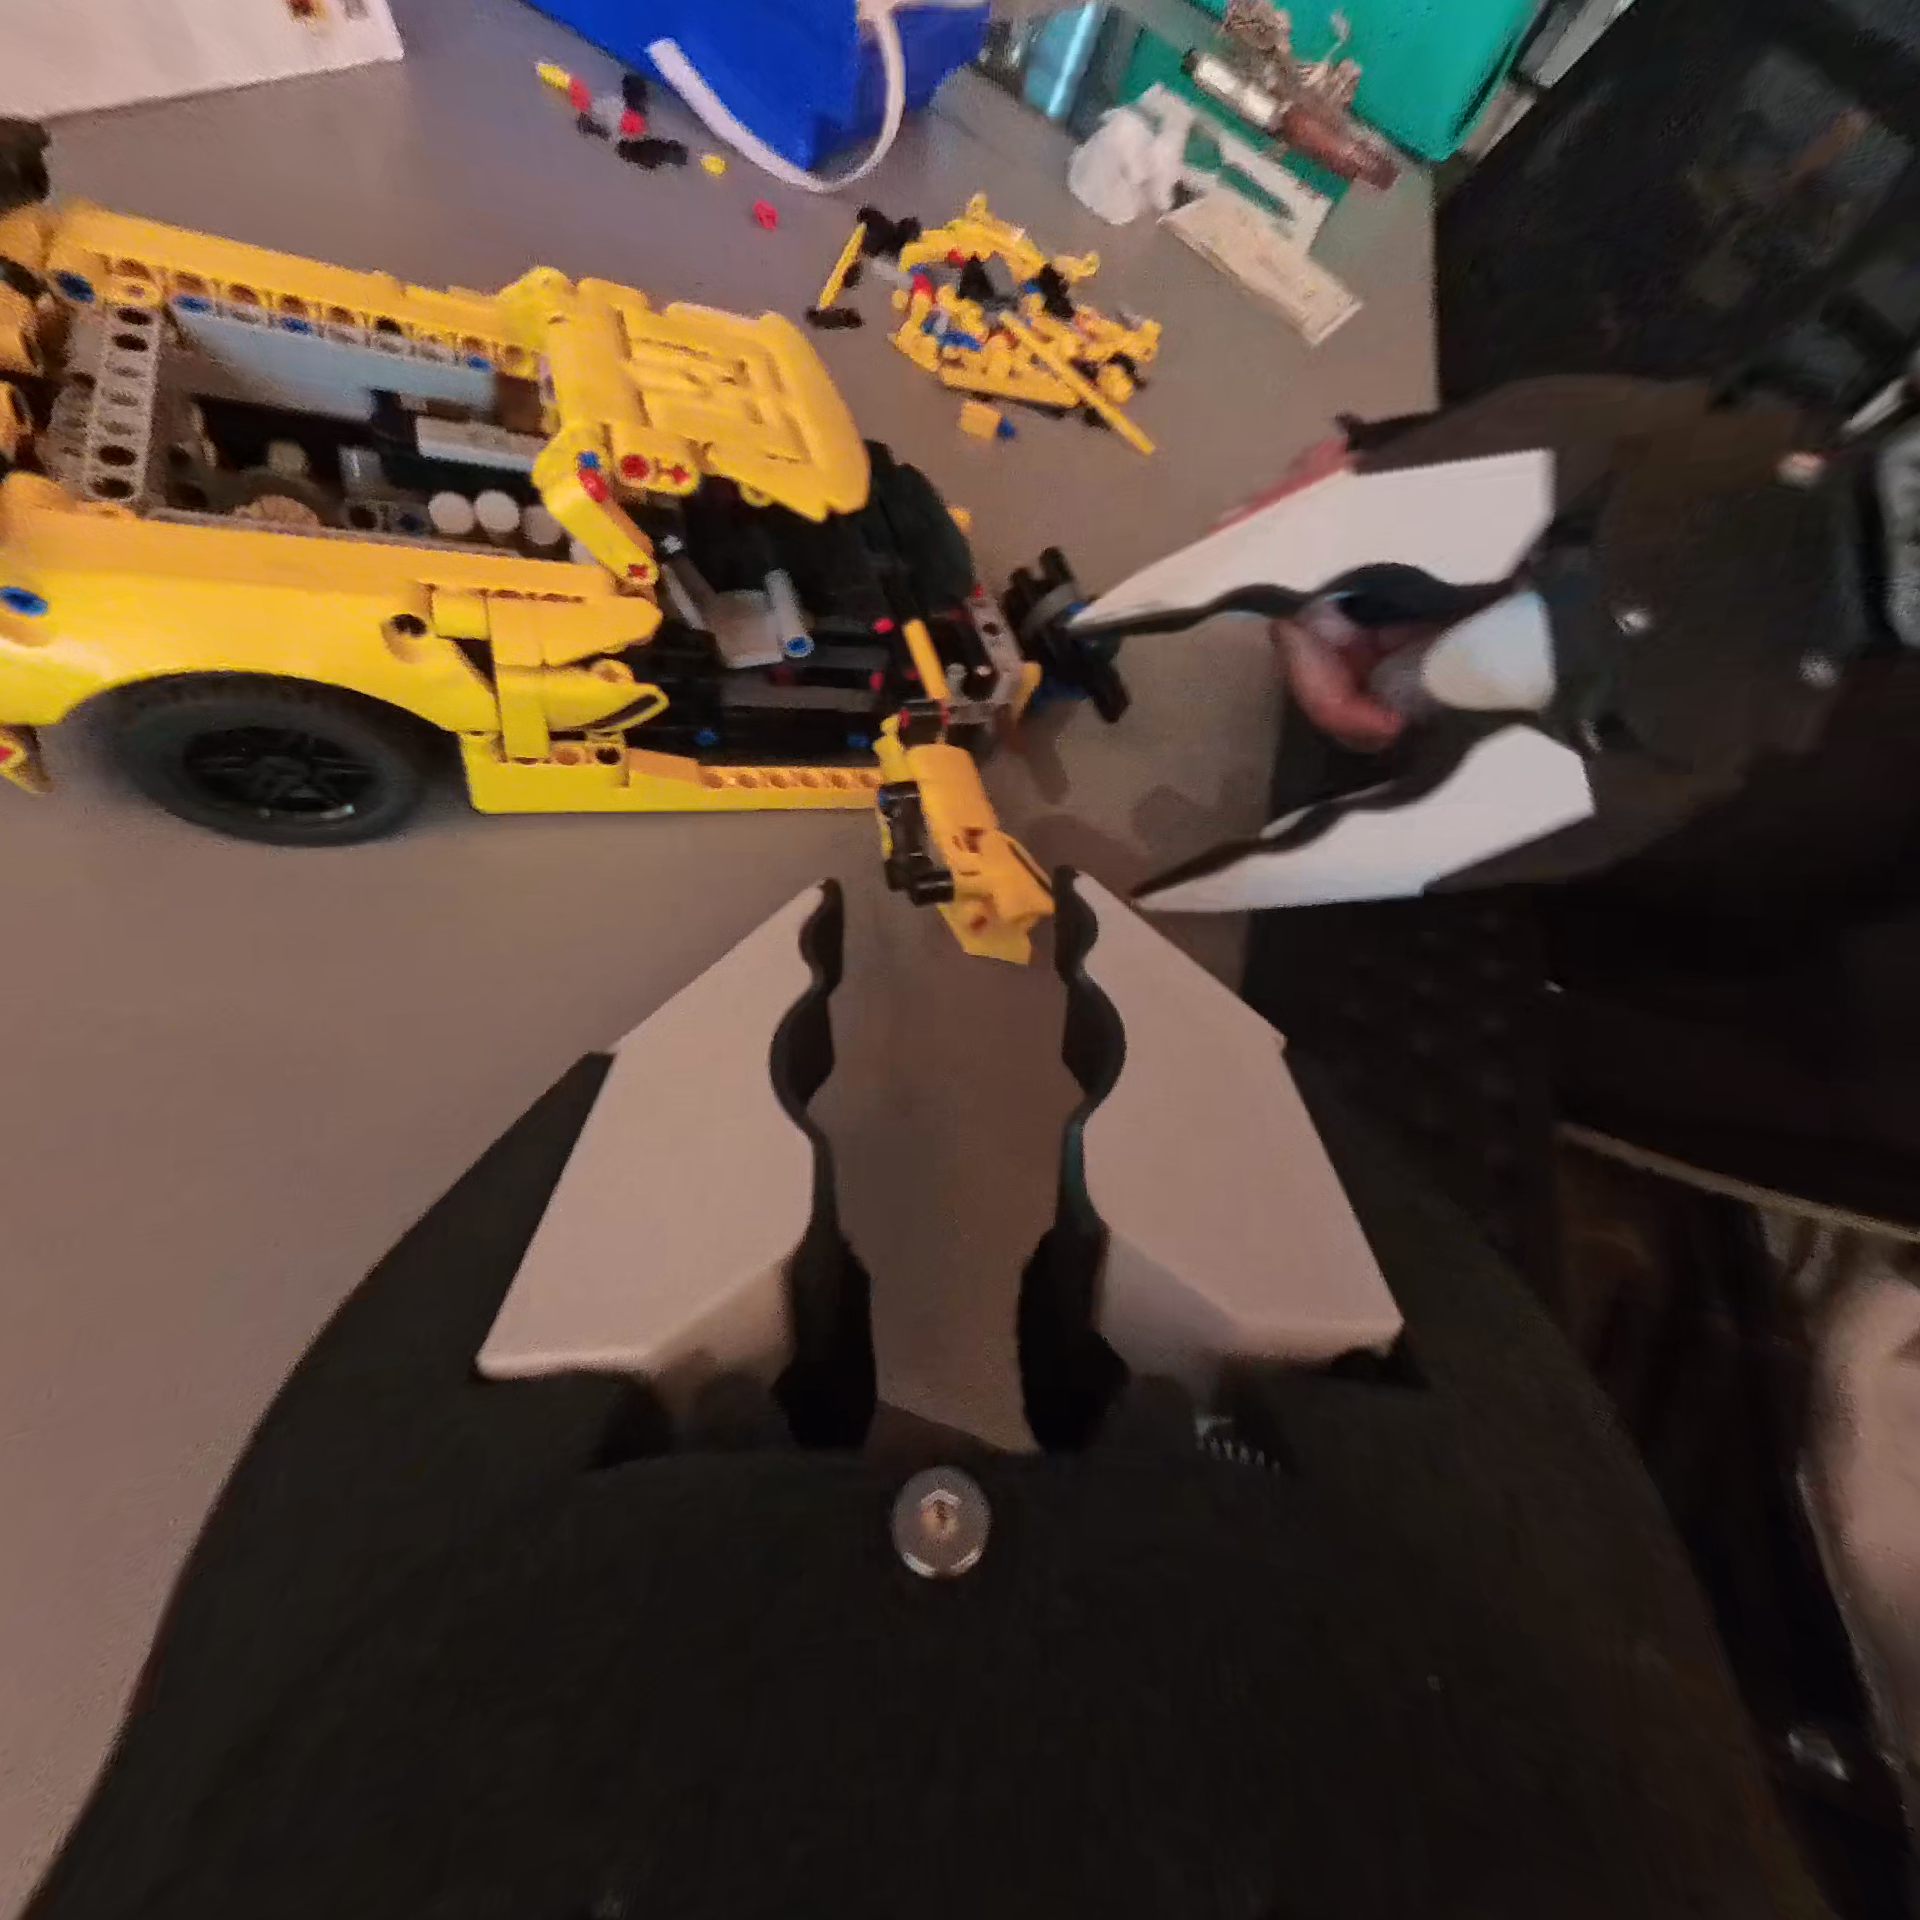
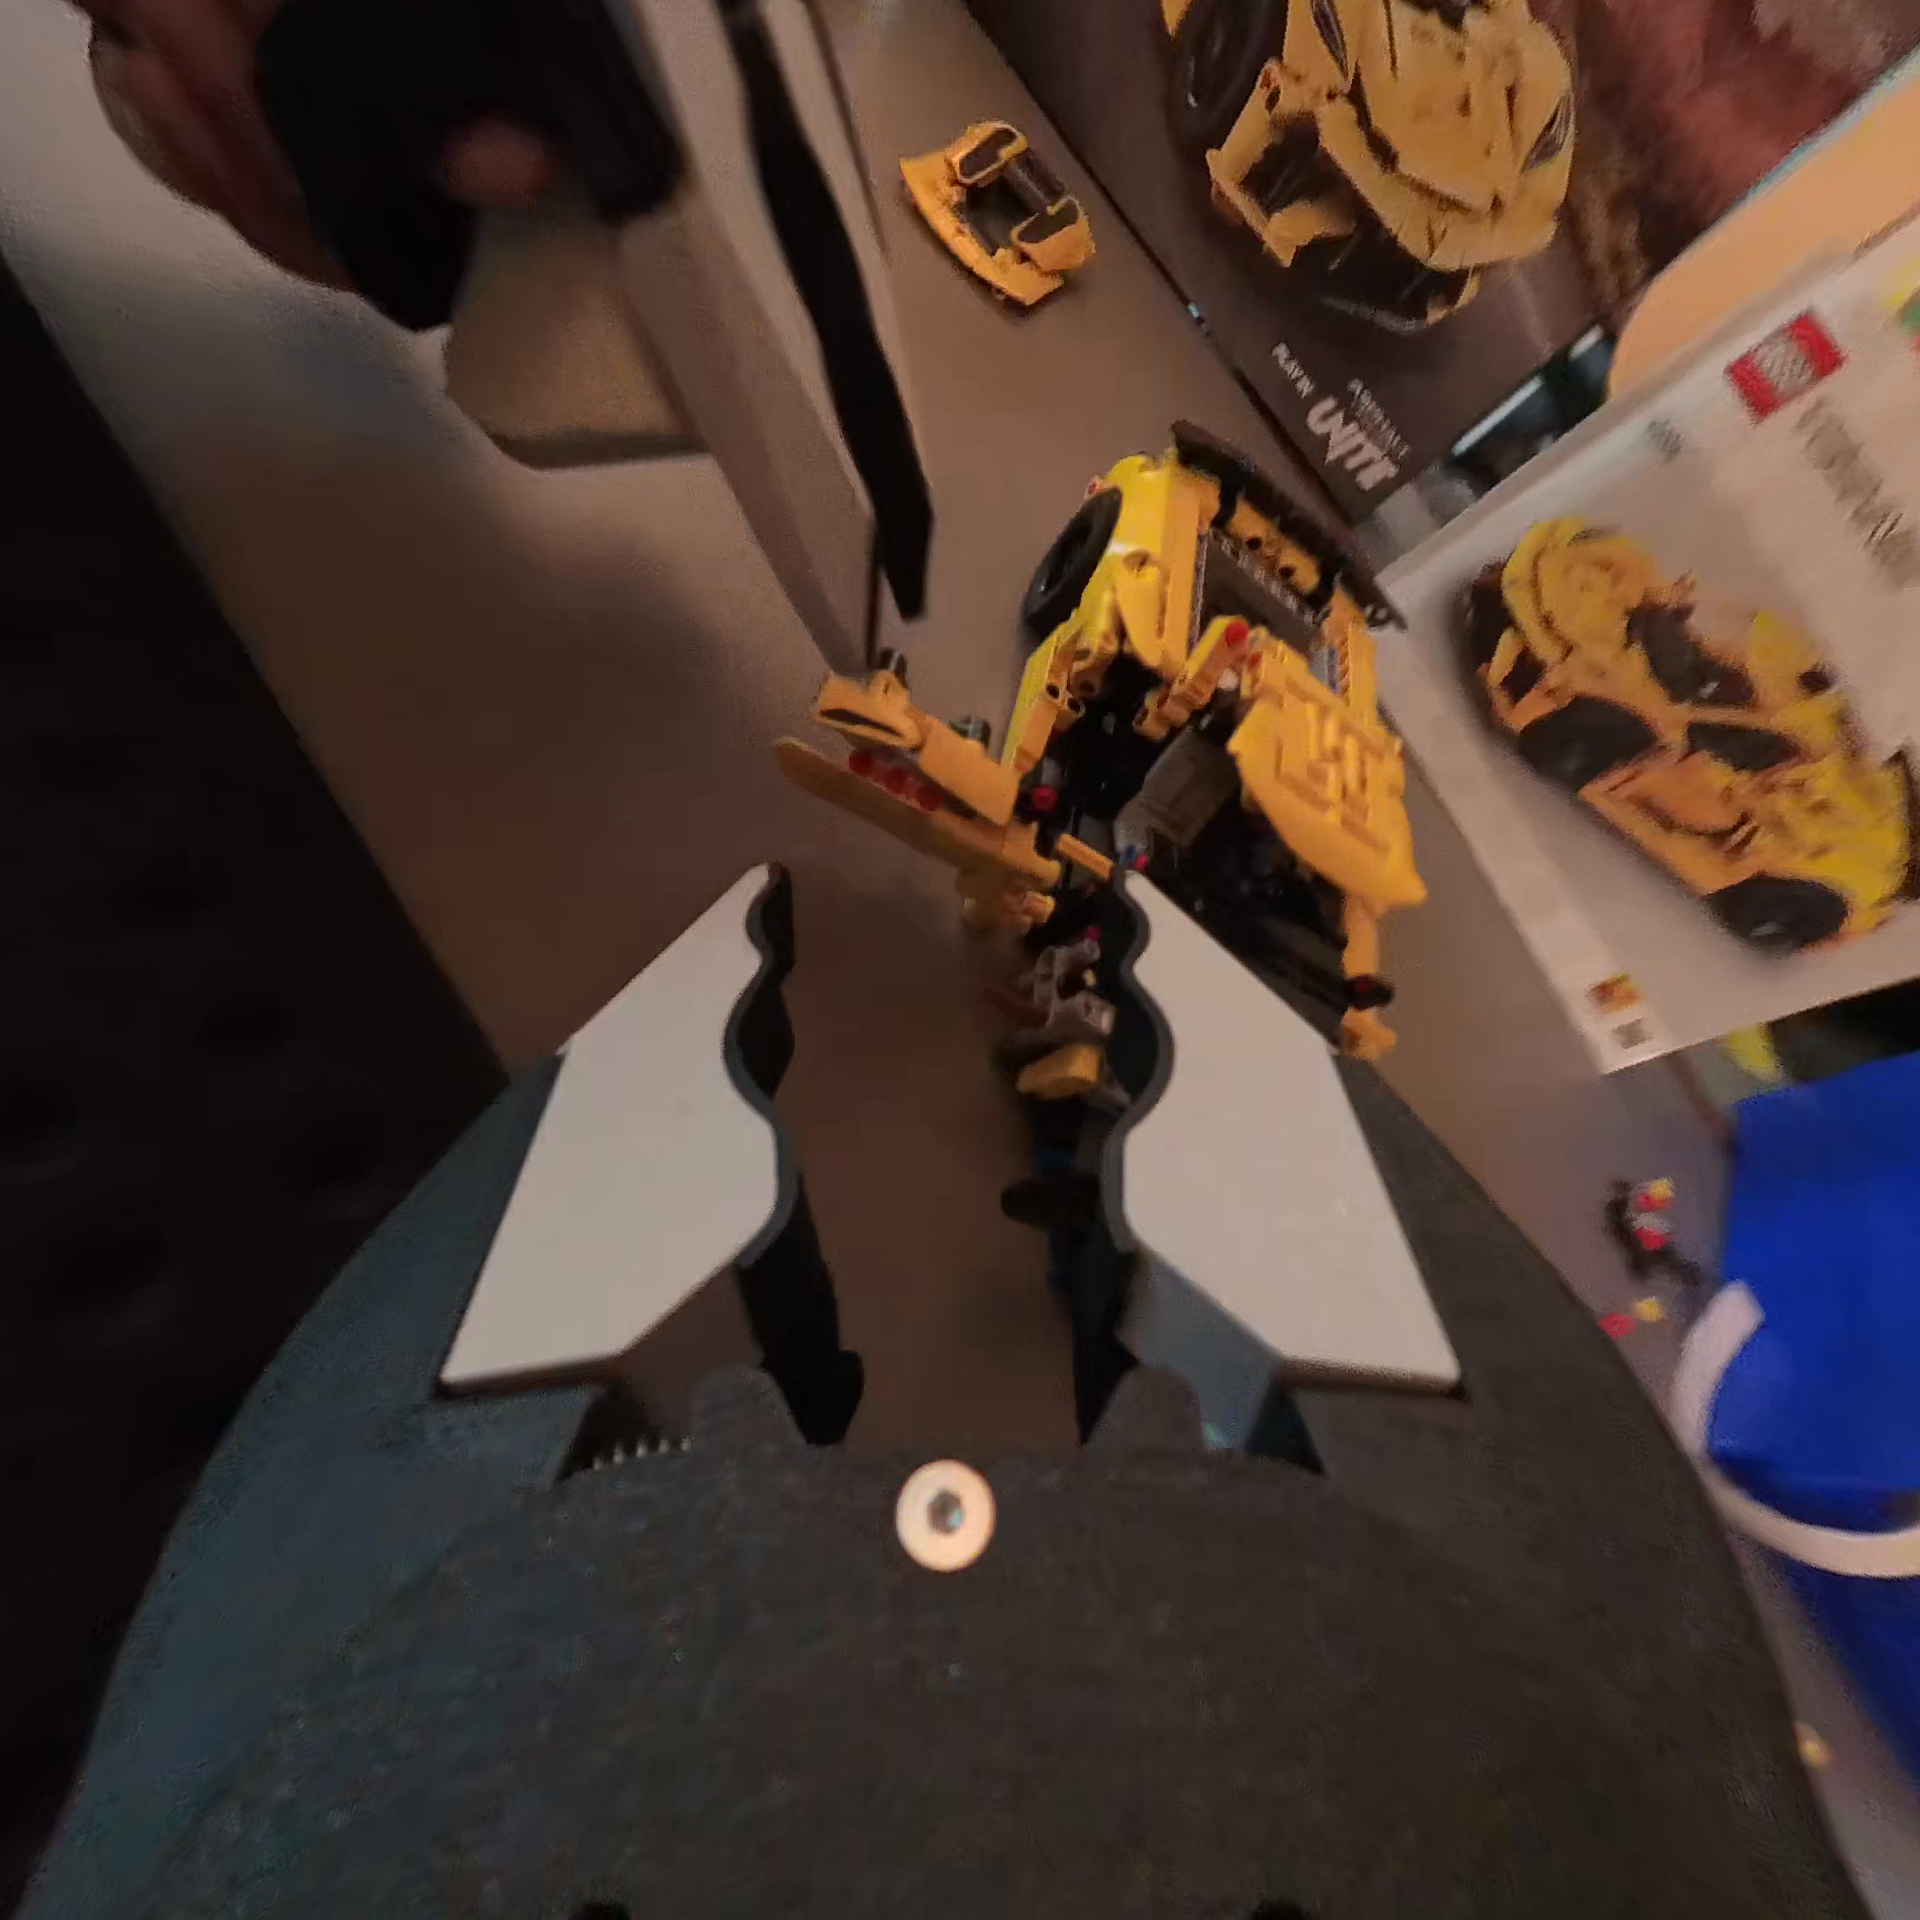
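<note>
Yellow toy car point(image 1: 343, 582), built from plastic bricks and only partly assembled, lies on the grey table point(image 1: 312, 1039). In the left wrist view its long axis runs left to right: one black wheel point(image 1: 275, 764) sits at the lower left, and the open, unfinished end of black and grey parts points right. The ribbed yellow roof panel point(image 1: 707, 400) tilts up over the middle. A hinged yellow side piece point(image 1: 961, 842) hangs off the lower right corner of the car, angled down toward the camera.

Left gripper point(image 1: 945, 899): its white fingers stand moderately apart with nothing between them, their tips just beside the hanging side piece.

Right gripper point(image 1: 1107, 758): spread wide; its upper fingertip is at a small black and grey cluster point(image 1: 1049, 613) on the car's open end. In the right wrist view the same gripper point(image 2: 951, 883) shows bare table between its fingers, with the car's end parts lying along the inner edge of one finger point(image 2: 1236, 1153); whether they touch cannot be told.

Surroundings: a heap of loose yellow and black pieces point(image 1: 1013, 322) beyond the car, a blue bag point(image 1: 790, 73), a separate yellow and black panel point(image 2: 1003, 213), a dark box point(image 2: 1382, 208) picturing a yellow car, and a white booklet point(image 2: 1683, 707) picturing the same. Both carry printed lettering, and the booklet a red square logo.
</note>
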Demonstrator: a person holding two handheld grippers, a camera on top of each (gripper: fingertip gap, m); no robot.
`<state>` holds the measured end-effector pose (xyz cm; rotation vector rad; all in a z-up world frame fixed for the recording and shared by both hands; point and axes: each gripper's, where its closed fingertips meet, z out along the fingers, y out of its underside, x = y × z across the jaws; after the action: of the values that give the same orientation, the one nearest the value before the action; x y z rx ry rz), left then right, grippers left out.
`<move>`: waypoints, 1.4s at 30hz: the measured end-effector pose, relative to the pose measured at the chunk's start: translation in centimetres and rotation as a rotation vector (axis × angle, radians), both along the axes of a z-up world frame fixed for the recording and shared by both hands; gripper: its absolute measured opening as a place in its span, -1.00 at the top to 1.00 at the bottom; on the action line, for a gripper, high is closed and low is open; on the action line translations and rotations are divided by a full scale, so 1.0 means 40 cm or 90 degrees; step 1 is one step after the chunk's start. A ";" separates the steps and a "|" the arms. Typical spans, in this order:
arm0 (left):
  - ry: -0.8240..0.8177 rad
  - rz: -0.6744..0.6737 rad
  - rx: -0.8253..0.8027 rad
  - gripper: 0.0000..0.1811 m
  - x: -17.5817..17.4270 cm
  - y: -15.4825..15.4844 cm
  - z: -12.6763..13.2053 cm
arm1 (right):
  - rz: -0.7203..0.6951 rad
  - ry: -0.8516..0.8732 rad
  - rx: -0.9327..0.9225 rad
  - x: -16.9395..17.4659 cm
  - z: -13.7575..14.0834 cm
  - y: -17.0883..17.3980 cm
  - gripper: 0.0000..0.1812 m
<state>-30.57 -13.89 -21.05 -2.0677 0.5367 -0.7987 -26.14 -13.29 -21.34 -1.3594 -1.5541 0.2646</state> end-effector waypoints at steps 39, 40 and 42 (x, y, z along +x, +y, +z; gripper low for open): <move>-0.108 -0.042 -0.033 0.69 -0.016 0.021 0.019 | 0.106 0.101 -0.151 -0.046 0.025 0.027 0.74; -0.110 -0.055 -0.026 0.68 -0.007 0.012 0.023 | 0.110 0.091 -0.164 -0.047 0.016 0.023 0.73; -0.072 -0.088 -0.011 0.63 0.014 -0.005 0.013 | 0.105 0.060 -0.153 -0.050 -0.006 0.025 0.73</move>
<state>-30.01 -14.09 -20.52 -2.0036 0.6163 -0.9969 -28.15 -12.28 -21.58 -1.3800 -1.5947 0.6262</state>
